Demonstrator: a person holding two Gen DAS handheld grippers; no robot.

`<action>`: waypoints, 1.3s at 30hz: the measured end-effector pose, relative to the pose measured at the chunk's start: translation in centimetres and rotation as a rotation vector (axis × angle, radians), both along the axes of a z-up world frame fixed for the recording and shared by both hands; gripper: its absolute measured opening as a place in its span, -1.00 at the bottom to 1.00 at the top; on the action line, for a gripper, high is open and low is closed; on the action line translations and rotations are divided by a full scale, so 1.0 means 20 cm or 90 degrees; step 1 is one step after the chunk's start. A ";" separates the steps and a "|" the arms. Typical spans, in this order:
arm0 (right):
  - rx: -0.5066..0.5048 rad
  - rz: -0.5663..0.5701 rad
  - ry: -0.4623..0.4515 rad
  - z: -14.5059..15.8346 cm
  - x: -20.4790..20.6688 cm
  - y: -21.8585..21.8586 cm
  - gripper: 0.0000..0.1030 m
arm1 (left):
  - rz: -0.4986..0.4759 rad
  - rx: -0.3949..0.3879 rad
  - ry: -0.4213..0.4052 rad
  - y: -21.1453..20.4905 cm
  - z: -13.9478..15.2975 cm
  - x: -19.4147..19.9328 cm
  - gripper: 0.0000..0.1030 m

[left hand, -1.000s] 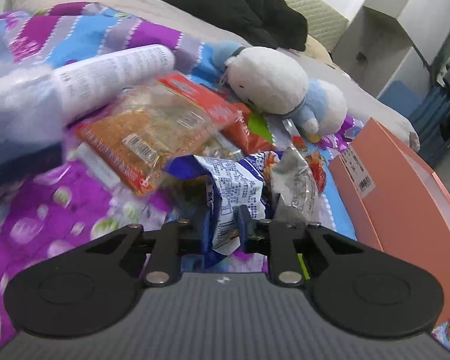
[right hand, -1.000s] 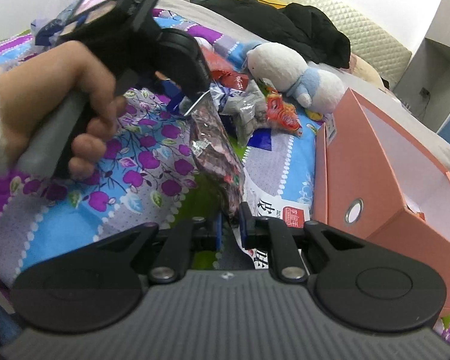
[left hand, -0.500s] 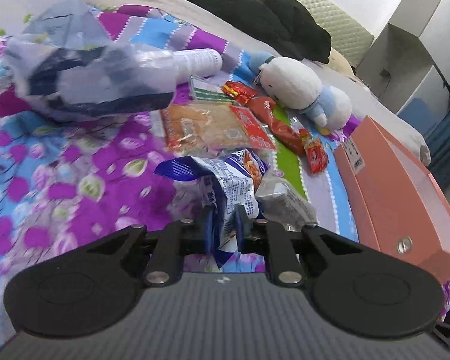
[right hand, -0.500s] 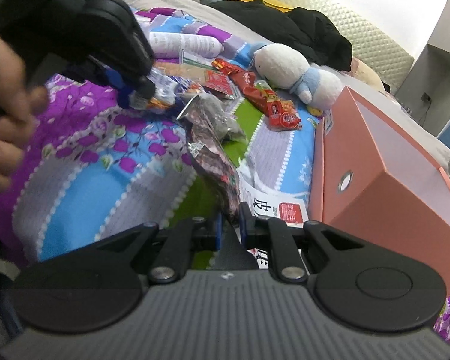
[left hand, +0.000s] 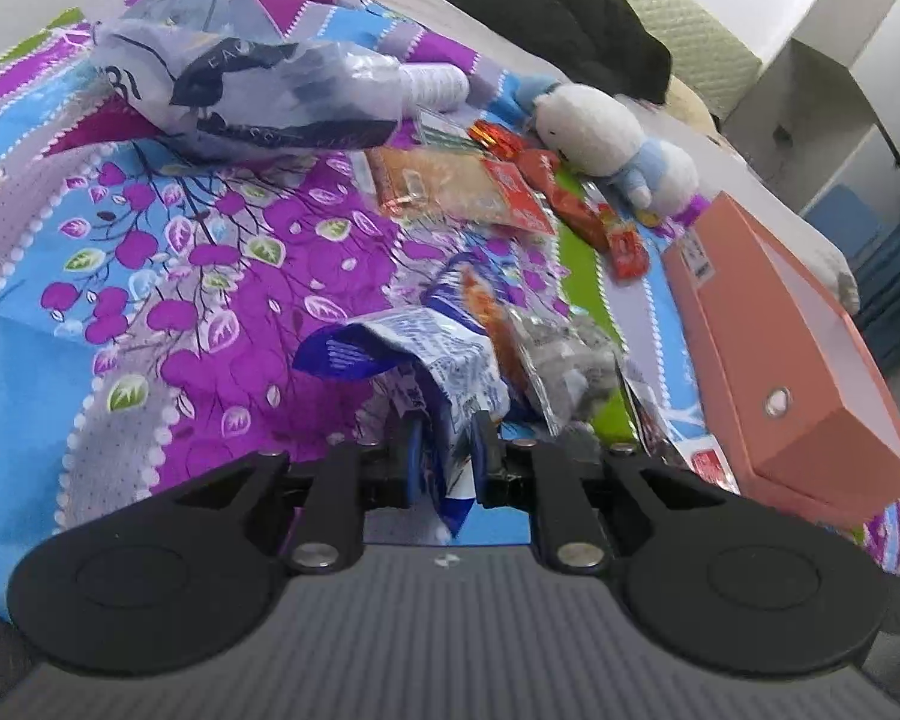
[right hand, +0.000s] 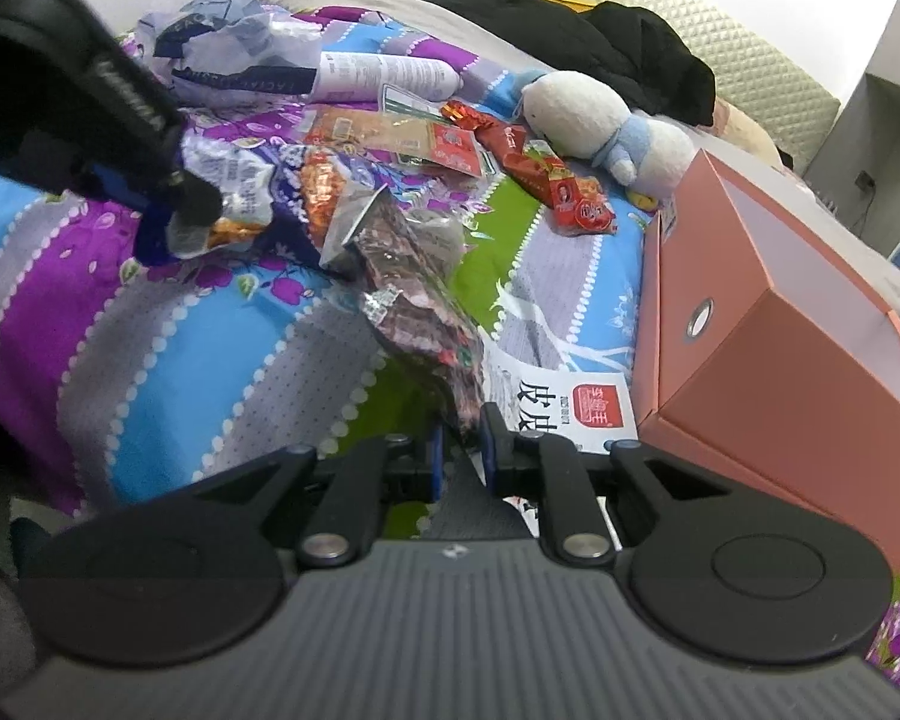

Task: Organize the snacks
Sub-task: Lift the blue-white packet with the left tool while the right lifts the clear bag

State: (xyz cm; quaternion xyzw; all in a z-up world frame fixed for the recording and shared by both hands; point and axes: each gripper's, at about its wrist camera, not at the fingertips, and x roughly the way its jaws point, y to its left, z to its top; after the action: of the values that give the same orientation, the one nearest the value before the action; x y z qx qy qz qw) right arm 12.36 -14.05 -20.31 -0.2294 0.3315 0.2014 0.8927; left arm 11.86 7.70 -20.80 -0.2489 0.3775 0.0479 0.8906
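"皮皮" on white packet [right hand: 561,405]

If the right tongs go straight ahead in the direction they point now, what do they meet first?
The right tongs already pinch a dark crinkly snack bag that stretches ahead of them. Beyond it, probably the grey packet in the pile, though depth is hard to judge.
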 end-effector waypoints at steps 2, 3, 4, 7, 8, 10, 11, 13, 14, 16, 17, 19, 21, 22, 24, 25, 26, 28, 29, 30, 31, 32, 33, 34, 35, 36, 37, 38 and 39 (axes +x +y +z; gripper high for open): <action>0.013 0.000 0.010 0.01 0.00 -0.01 -0.52 | -0.031 -0.001 0.015 -0.01 0.00 0.00 -0.17; 0.027 -0.001 0.021 0.02 0.00 -0.02 -0.27 | -0.053 0.011 0.020 -0.02 0.01 -0.01 0.06; 0.048 -0.007 0.041 0.02 0.01 -0.04 -0.10 | -0.067 0.027 0.021 -0.03 0.02 -0.01 0.13; 0.114 -0.036 0.096 0.02 0.03 -0.10 0.26 | -0.093 0.058 0.013 -0.04 0.06 -0.05 0.41; 0.131 -0.043 0.109 0.02 0.03 -0.12 0.26 | -0.100 0.059 0.008 -0.03 0.07 -0.06 0.47; 0.166 -0.059 0.130 0.03 0.03 -0.15 0.27 | -0.116 0.075 -0.006 -0.03 0.10 -0.07 0.61; 0.181 -0.067 0.136 0.03 0.03 -0.16 0.38 | -0.124 0.089 -0.012 -0.03 0.11 -0.07 0.68; 0.211 -0.080 0.137 0.04 0.04 -0.17 0.59 | -0.134 0.122 -0.029 -0.03 0.13 -0.06 0.71; 0.221 -0.082 0.138 0.04 0.05 -0.17 0.65 | -0.138 0.133 -0.035 -0.02 0.14 -0.05 0.74; 0.233 -0.087 0.149 0.03 0.08 -0.16 0.65 | -0.153 0.135 -0.035 0.00 0.14 -0.01 0.76; 0.239 -0.090 0.153 0.03 0.10 -0.16 0.65 | -0.163 0.131 -0.030 0.01 0.13 0.02 0.76; 0.249 -0.089 0.153 0.03 0.13 -0.14 0.65 | -0.176 0.127 -0.033 0.02 0.12 0.06 0.76; 0.254 -0.087 0.156 0.02 0.16 -0.11 0.65 | -0.179 0.136 -0.029 0.03 0.10 0.11 0.76; 0.254 -0.087 0.160 0.01 0.18 -0.10 0.65 | -0.185 0.138 -0.024 0.03 0.09 0.14 0.76; 0.238 -0.095 0.158 -0.01 0.21 -0.06 0.66 | -0.192 0.144 -0.012 0.04 0.06 0.19 0.76; 0.226 -0.098 0.156 -0.02 0.22 -0.04 0.67 | -0.197 0.148 -0.009 0.04 0.04 0.21 0.76; 0.213 -0.099 0.155 -0.03 0.23 -0.03 0.68 | -0.200 0.152 -0.001 0.04 0.02 0.23 0.76; 0.200 -0.097 0.151 -0.05 0.25 -0.01 0.68 | -0.202 0.156 0.005 0.04 -0.01 0.26 0.76; 0.197 -0.094 0.149 -0.06 0.26 0.00 0.69 | -0.197 0.166 0.013 0.03 -0.03 0.27 0.76; 0.192 -0.092 0.146 -0.07 0.27 0.00 0.71 | -0.198 0.171 0.019 0.03 -0.04 0.28 0.76; 0.187 -0.090 0.141 -0.07 0.27 0.00 0.72 | -0.200 0.172 0.023 0.03 -0.06 0.29 0.76; 0.179 -0.089 0.138 -0.08 0.27 0.01 0.92 | -0.200 0.168 0.028 0.03 -0.07 0.30 0.76; 0.169 -0.087 0.144 -0.10 0.28 0.02 1.00 | -0.203 0.163 0.034 0.03 -0.09 0.30 0.76; 0.161 -0.080 0.151 -0.11 0.28 0.03 1.00 | -0.205 0.161 0.038 0.03 -0.10 0.31 0.76; 0.159 -0.076 0.147 -0.12 0.28 0.03 1.00 | -0.206 0.165 0.038 0.02 -0.11 0.30 0.76; 0.162 -0.072 0.140 -0.12 0.28 0.03 1.00 | -0.206 0.169 0.038 0.02 -0.12 0.30 0.75; 0.168 -0.072 0.139 -0.12 0.27 0.02 1.00 | -0.206 0.169 0.040 0.02 -0.13 0.30 0.75; 0.178 -0.073 0.140 -0.13 0.27 0.01 1.00 | -0.207 0.167 0.044 0.01 -0.14 0.30 0.74; 0.185 -0.074 0.141 -0.14 0.27 0.00 1.00 | -0.203 0.170 0.044 0.01 -0.14 0.29 0.71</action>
State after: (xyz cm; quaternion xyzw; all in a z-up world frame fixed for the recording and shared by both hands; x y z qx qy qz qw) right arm 17.80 -13.96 -23.18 -0.0549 0.4075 0.2194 0.8847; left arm 17.64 7.86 -23.65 -0.0638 0.4326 -0.0356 0.8986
